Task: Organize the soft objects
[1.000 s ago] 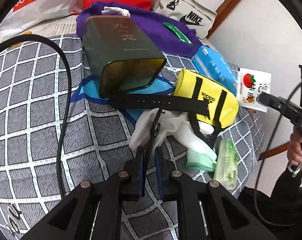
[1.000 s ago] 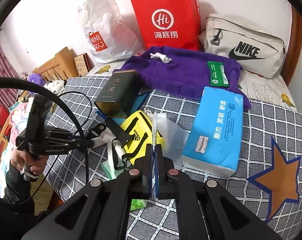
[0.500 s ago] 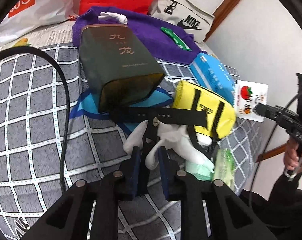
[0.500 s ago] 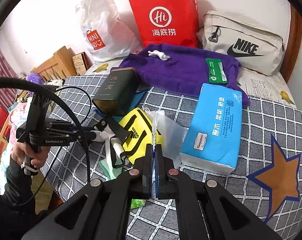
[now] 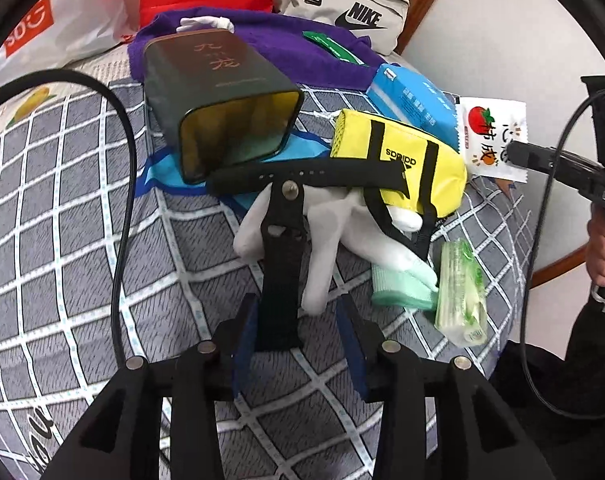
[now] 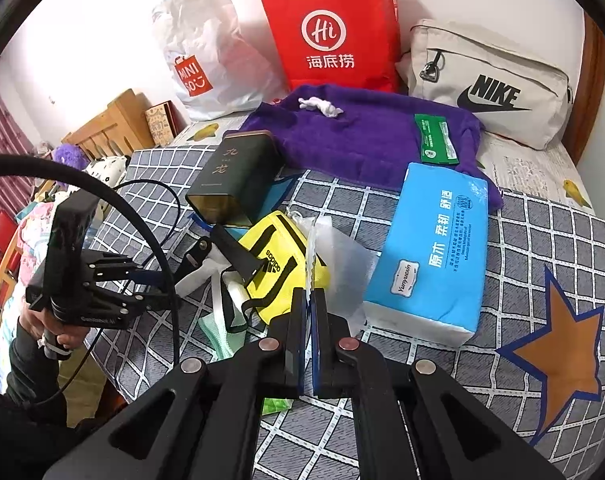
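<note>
Near the bed point(image 5: 62, 200) edge, heaped: pouch point(image 5: 402, 160), glove point(image 5: 326, 236), strap point(image 5: 280, 272). With left gripper point(image 5: 296, 312) jaws just opened, apart around the strap: could slide off, or snag the glove. With right gripper point(image 6: 309, 294) clamped on packet point(image 6: 342, 256): could tear.

Black grippers point(image 5: 298, 322), blue fingers point(image 5: 244, 334) (silver screws), black cables point(image 5: 122, 184)
</note>
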`<action>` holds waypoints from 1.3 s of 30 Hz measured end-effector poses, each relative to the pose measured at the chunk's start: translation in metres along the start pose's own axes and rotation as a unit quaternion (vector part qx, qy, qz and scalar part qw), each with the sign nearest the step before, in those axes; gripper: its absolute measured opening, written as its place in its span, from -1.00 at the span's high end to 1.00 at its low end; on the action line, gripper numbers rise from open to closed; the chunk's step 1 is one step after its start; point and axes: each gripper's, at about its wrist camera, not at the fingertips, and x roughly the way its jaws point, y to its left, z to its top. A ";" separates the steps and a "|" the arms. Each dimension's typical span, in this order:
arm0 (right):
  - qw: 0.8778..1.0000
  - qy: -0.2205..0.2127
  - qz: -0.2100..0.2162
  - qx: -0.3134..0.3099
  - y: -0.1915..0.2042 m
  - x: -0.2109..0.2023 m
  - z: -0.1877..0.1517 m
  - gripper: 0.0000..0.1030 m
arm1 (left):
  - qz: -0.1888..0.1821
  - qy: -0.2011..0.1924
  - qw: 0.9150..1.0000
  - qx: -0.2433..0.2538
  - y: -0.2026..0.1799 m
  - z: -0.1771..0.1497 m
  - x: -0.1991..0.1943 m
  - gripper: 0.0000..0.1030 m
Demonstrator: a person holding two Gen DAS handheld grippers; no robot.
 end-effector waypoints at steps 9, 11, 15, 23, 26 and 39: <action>1.000 0.004 -0.002 -0.002 0.000 -0.002 -0.004 0.94 | 0.007 -0.006 1.000 0.010 0.008 0.012 -0.011 0.08; 1.000 0.006 -0.002 0.003 -0.002 0.000 -0.004 0.94 | -0.004 -0.014 1.000 -0.003 0.013 0.012 -0.015 0.08; 1.000 0.005 -0.002 0.003 -0.002 0.000 -0.004 0.94 | -0.016 -0.028 0.999 -0.029 0.022 0.016 -0.017 0.29; 1.000 0.004 -0.003 0.001 -0.001 -0.001 -0.003 0.94 | -0.007 -0.003 1.000 -0.007 0.006 0.019 0.000 0.32; 1.000 0.004 -0.001 0.001 -0.001 0.000 -0.003 0.94 | 0.013 0.014 1.000 0.004 -0.004 0.017 0.008 0.63; 1.000 0.001 0.000 0.004 -0.004 0.000 -0.003 0.94 | 0.021 -0.026 0.999 -0.014 -0.001 0.017 -0.017 0.65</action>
